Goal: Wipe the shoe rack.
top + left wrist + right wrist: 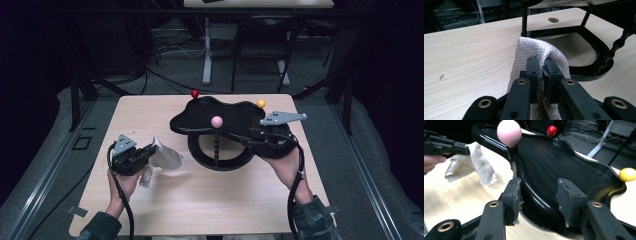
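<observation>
Left gripper pinches the white cloth at the table's 9 o'clock, right gripper clamps the black stand's tray at 3 o'clock; a hard wipe could tip the stand.

The high view looks forward and down on the pale wooden worktop. Each riding camera sits close behind its own hand-held gripper, looking along the jaws. All three share the glossy black wavy-edged tray and the white waffle-weave cloth.
</observation>
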`<state>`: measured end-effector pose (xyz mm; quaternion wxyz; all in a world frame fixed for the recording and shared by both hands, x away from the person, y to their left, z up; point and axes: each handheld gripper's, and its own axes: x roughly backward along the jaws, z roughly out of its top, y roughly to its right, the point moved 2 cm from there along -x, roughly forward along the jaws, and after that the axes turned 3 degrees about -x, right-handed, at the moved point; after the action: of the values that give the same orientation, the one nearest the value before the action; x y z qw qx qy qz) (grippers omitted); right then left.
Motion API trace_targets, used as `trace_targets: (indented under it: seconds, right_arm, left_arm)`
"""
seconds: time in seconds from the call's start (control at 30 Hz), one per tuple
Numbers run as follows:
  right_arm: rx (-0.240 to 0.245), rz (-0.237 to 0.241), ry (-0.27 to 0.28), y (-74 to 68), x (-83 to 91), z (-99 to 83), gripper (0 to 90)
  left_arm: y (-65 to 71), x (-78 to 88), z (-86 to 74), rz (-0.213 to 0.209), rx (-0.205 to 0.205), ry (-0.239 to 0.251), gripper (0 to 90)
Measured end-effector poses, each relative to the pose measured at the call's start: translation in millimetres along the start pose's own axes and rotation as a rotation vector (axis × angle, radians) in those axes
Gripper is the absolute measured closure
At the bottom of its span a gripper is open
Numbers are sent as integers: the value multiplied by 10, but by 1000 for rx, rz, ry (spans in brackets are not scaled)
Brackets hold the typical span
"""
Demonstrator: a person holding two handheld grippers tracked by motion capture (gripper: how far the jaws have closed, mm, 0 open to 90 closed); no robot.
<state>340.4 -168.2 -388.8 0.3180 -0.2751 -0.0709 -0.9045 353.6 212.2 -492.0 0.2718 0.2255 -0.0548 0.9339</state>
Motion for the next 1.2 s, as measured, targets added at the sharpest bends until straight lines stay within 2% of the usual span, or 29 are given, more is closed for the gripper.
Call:
trace_targets:
  seconds: [0.1,0.23,0.3,0.37,0.47,0.5,0.53,0.57,0.6,0.63,0.7,0.73,0.87,0.9,1.03,1.07,1.2]
  right_arm:
    - [7,7,10,-70,-65,28,514]
    - [19,-25,37,-318,-303,156,480]
    - [20,-33,41,-346,-335,176,473]
    - [-1,-49,75,-420,-455,253,468]
    - [-11,-59,91,-448,-526,285,474]
    - [-10,-91,92,-464,-560,296,480]
    - [-8,-93,97,-471,-598,304,487]
    - [-8,-137,99,-491,-660,311,509]
    - [-4,-147,113,-499,-677,317,509]
    - [0,-178,117,-507,-688,324,519]
    - [4,-183,121,-510,-698,327,523]
    - [17,-184,130,-520,-708,319,590]
    - [26,-192,129,-509,-691,297,595]
    - [22,-170,128,-489,-679,295,596]
    - [33,-152,117,-396,-596,258,597]
    - [32,-125,107,-338,-546,239,596]
    - [28,-112,78,-246,-454,216,596]
  left_arm:
    - [6,-6,1,-1,-2,3,836]
    - [5,-14,-10,-1,-3,-1,836]
    - [0,-12,-13,-2,-3,-2,835]
    - [-11,-7,-18,-2,1,-3,836]
    - [-11,-9,-21,-1,4,-3,835]
    - [-12,-10,-21,-3,-1,-5,835]
    - [-9,-14,-21,-5,-2,-3,835]
    - [0,-22,-22,-6,-2,-2,835]
    - [2,-23,-22,-7,-2,-4,836]
    - [2,-23,-22,-7,-2,-4,835]
    - [1,-25,-24,-9,-4,-5,835]
    - [1,-24,-25,-7,-1,-3,835]
    - [-5,-13,-23,-6,-2,-3,835]
    - [-6,-10,-21,-6,0,-2,835]
    - [-8,-9,-21,-4,-1,-4,835]
    - [-7,-15,-26,-4,-2,-6,835]
    - [0,-17,-27,-4,-4,-5,835]
